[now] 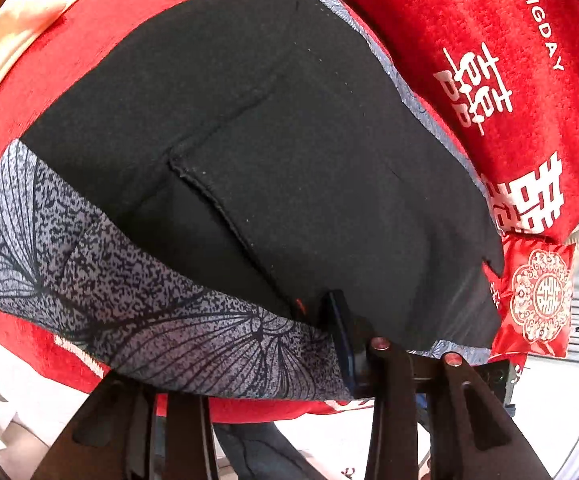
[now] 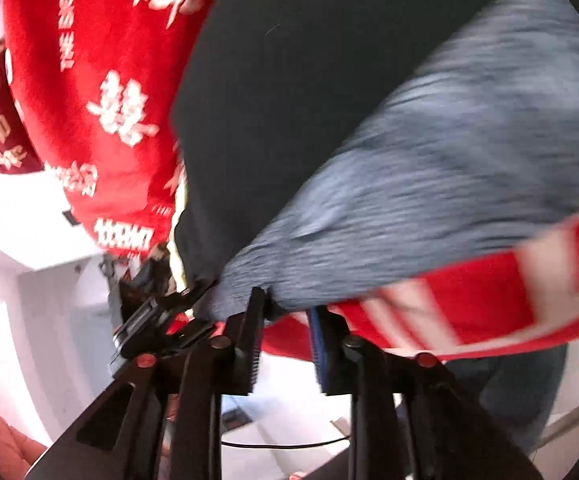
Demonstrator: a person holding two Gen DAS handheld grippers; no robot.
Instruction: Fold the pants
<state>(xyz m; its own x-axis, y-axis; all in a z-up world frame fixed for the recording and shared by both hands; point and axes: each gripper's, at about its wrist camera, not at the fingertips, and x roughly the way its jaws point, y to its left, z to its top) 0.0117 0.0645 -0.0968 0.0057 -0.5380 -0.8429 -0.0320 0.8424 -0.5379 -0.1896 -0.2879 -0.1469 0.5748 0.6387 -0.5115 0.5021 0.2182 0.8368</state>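
The left gripper (image 1: 309, 332) pinches the pants (image 1: 273, 152) at their near edge, where black panel meets grey leaf-print. The right gripper (image 2: 285, 320) stands apart, fabric edge between its fingers. Only the left view shows a small embroidered cushion (image 1: 537, 296) at the red bedspread's (image 1: 469, 32) right edge.

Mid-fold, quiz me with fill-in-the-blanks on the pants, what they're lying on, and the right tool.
1. The pants are mostly ___, with grey leaf-print panels.
2. They lie on a ___ blanket with white lettering.
3. The right tool sits at the pants' edge with its jaws ___.

Missing words: black; red; open.
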